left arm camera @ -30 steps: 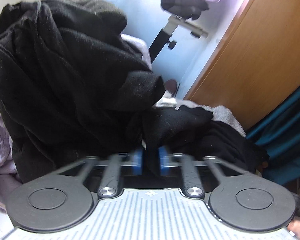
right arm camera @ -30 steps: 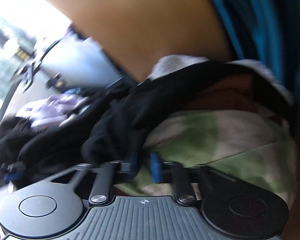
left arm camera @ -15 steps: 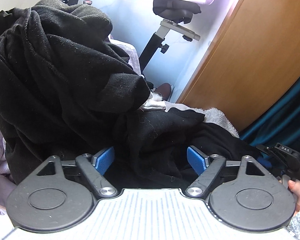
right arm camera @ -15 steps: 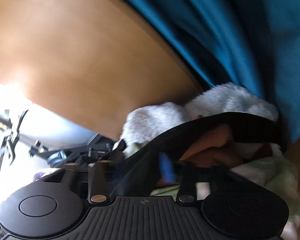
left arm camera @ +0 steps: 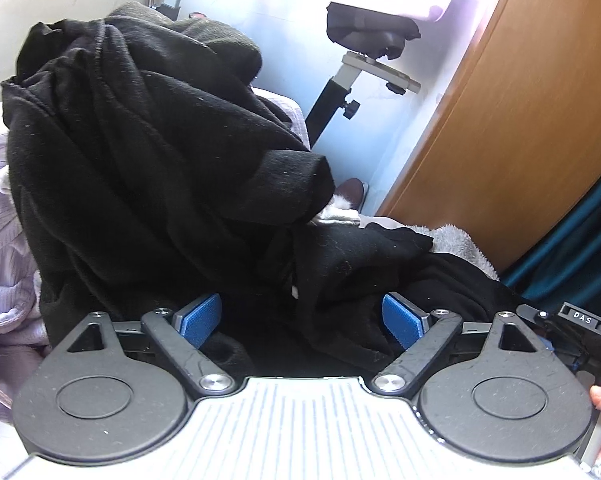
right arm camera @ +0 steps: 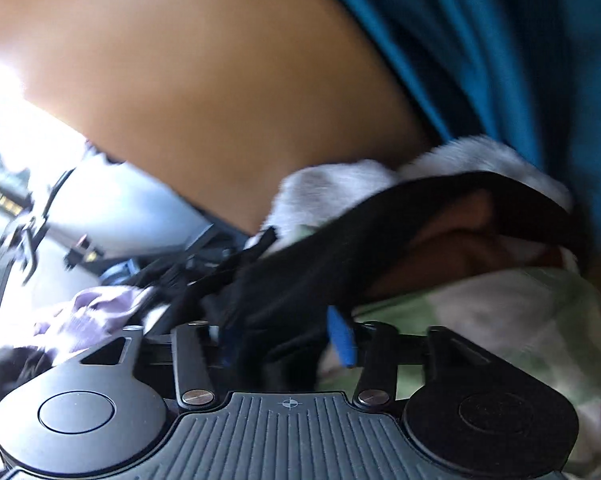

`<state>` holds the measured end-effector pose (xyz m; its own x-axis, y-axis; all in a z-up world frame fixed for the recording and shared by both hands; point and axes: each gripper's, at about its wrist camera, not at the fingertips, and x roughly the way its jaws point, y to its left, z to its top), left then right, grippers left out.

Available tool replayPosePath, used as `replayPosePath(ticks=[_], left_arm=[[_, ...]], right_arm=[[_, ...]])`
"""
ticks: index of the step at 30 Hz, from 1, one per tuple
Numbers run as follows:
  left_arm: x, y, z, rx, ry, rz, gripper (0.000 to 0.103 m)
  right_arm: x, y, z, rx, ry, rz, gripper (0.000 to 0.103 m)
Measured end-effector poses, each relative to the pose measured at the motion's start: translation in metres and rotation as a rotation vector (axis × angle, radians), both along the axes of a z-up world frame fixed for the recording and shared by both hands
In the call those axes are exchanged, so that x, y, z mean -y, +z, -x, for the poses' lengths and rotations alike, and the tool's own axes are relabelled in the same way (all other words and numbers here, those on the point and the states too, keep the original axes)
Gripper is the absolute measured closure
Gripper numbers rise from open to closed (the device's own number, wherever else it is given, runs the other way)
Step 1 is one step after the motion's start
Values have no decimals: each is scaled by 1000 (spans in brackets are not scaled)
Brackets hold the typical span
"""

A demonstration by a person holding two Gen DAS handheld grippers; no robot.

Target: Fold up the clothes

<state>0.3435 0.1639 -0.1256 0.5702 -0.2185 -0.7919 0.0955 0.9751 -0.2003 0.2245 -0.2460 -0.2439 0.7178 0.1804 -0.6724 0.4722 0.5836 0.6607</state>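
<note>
Left wrist view: left gripper (left arm camera: 300,320) spread wide over the black garment (left arm camera: 160,152), ready to bite; right gripper (right arm camera: 288,340) pinches black cloth (right arm camera: 300,276) for lifting.

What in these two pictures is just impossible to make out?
- Left wrist view: what the black garment is; it lies bunched.
- Left wrist view: the pile's base, hidden by the open left gripper.
- Right wrist view: the right gripper, its grip on the black cloth smeared by blur.
- Right wrist view: the brown item, mostly covered.
</note>
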Motion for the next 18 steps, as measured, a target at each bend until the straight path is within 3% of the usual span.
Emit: replayPosePath(ticks=[2, 5, 6, 9, 10, 13, 18], left_arm=[[-3, -1, 2, 1, 4, -5, 12], [-8, -4, 3, -10, 13, -4, 12], [-9, -5, 4, -11, 14, -5, 12], [-9, -5, 4, -7, 0, -22, 12], [-9, -6, 4, -6, -5, -31, 12], [-8, -6, 5, -5, -13, -39, 11], [-7, -7, 3, -10, -5, -28, 10]], right_arm=[[6, -5, 0, -16, -26, 13, 28], [16, -13, -6, -34, -69, 67, 28], [19, -16, -7, -29, -90, 64, 32], [29, -21, -9, -16, -150, 41, 64], [31, -20, -8, -17, -162, 46, 83], [30, -13, 0, 21, -143, 75, 95], [17, 7, 17, 117, -84, 106, 96]])
